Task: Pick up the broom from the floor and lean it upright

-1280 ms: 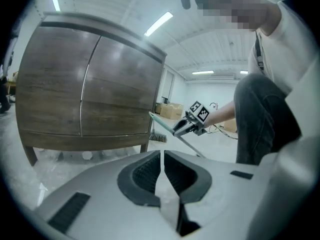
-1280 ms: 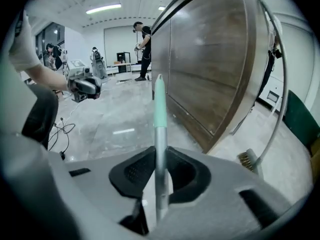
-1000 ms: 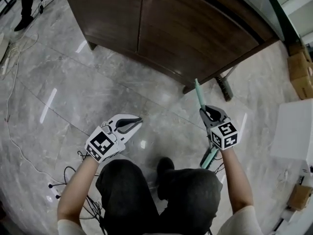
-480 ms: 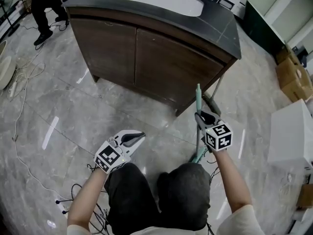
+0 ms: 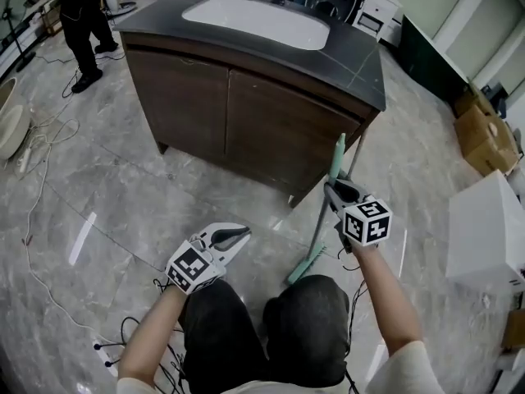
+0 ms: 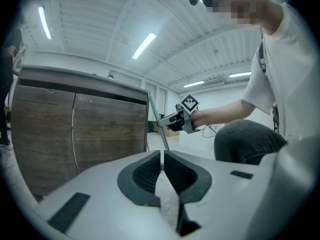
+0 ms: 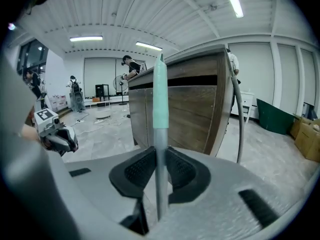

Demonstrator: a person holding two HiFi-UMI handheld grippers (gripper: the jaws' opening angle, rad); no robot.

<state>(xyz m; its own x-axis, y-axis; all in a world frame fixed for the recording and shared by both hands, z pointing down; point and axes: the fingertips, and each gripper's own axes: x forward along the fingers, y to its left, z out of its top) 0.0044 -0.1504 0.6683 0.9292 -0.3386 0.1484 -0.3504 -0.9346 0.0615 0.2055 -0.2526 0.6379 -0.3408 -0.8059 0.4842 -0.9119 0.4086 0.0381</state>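
The broom has a grey shaft [image 5: 321, 224], a teal grip [image 5: 339, 154] at its top and a teal head [image 5: 305, 267] low by my knees. My right gripper [image 5: 335, 192] is shut on the shaft just below the grip, holding the broom steeply tilted in front of the cabinet's right corner. In the right gripper view the shaft [image 7: 160, 184] runs straight up between the pads of the right gripper [image 7: 160, 156]. My left gripper [image 5: 240, 235] hangs to the left, shut and empty. The left gripper view shows the left gripper [image 6: 162, 156] with nothing in it and the broom shaft [image 6: 161, 129] beyond.
A brown wooden cabinet [image 5: 246, 121] with a dark top and white basin [image 5: 258, 21] stands ahead. A thin grey pole [image 5: 359, 153] leans at its right corner. A white box [image 5: 488, 232] and cardboard boxes [image 5: 484, 134] sit right. Cables [image 5: 37, 220] trail left; a person [image 5: 82, 15] stands far left.
Both grippers have risen. The broom has come up with the right gripper and stands steeper, its head now swung left. The head view has tilted up, showing the cabinet's top.
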